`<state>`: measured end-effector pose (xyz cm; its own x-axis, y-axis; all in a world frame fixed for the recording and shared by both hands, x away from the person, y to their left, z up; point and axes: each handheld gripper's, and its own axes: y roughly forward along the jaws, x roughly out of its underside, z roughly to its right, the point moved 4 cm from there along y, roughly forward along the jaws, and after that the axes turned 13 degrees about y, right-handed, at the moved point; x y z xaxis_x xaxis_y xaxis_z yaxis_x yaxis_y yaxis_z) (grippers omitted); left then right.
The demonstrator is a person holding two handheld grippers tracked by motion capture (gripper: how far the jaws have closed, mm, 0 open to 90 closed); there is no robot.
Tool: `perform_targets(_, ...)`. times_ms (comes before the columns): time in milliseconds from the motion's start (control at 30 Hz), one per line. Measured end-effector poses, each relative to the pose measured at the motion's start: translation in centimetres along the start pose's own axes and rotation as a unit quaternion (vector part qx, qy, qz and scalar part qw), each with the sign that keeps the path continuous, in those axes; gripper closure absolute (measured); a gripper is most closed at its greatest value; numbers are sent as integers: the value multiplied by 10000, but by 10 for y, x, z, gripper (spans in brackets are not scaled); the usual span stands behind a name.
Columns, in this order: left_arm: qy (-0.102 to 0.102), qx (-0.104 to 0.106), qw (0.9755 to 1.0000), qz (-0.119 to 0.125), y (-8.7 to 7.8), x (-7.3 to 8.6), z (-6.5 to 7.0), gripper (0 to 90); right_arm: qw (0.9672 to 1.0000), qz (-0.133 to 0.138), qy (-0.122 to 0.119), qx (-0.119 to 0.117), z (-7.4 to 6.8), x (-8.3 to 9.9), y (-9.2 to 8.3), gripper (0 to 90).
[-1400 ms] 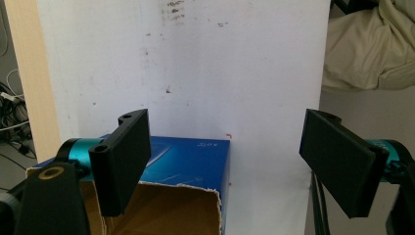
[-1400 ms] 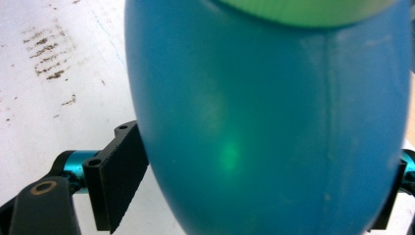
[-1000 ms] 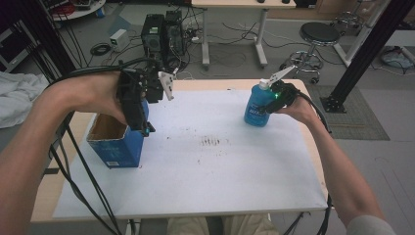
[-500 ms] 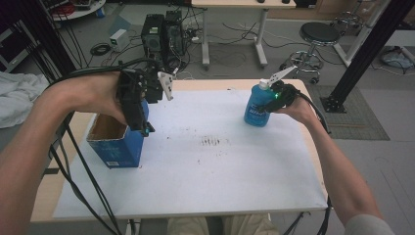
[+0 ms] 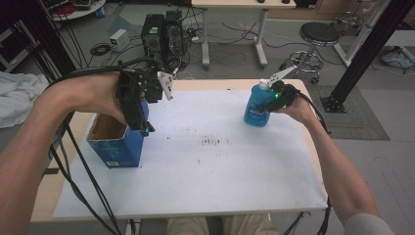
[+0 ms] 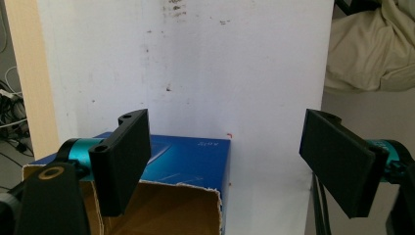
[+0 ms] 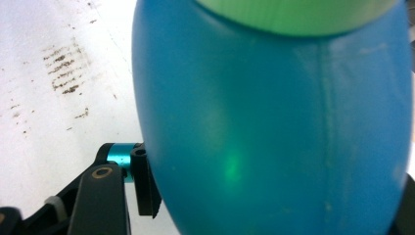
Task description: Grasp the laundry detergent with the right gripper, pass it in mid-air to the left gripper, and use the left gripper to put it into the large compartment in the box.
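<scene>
The right gripper (image 5: 274,100) has just been closing, its fingers (image 7: 146,182) now pinching the upright blue bottle (image 5: 258,105). The left gripper (image 6: 230,166) hangs over the open blue box (image 5: 117,142), fingers spread.

I note a white sheet (image 5: 205,161) covering the wooden table (image 5: 63,176), with dark smudges (image 5: 214,142) near the sheet's middle. Beyond the table's far edge: computer tower (image 5: 161,34), round black stool (image 5: 319,34). Left of the table, crumpled pale cloth (image 5: 17,98).

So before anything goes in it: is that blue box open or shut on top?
Open. The blue box stands upright with its top torn away, and its bare brown cardboard inside shows in the high view and the left gripper view.
</scene>
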<state>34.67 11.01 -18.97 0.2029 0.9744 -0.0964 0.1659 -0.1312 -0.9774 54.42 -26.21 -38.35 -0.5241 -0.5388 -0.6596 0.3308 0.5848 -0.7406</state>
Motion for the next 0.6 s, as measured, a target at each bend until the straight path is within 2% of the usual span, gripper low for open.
perform_targets(333, -8, -2, 10000, 10, 2, 0, 0, 196, 9999, 69, 18, -134, 3, 2, -2, 434)
perform_targets(600, -2, -58, 10000, 71, 1, -2, -3, 196, 9998, 155, 28, -140, 1, 3, -3, 461)
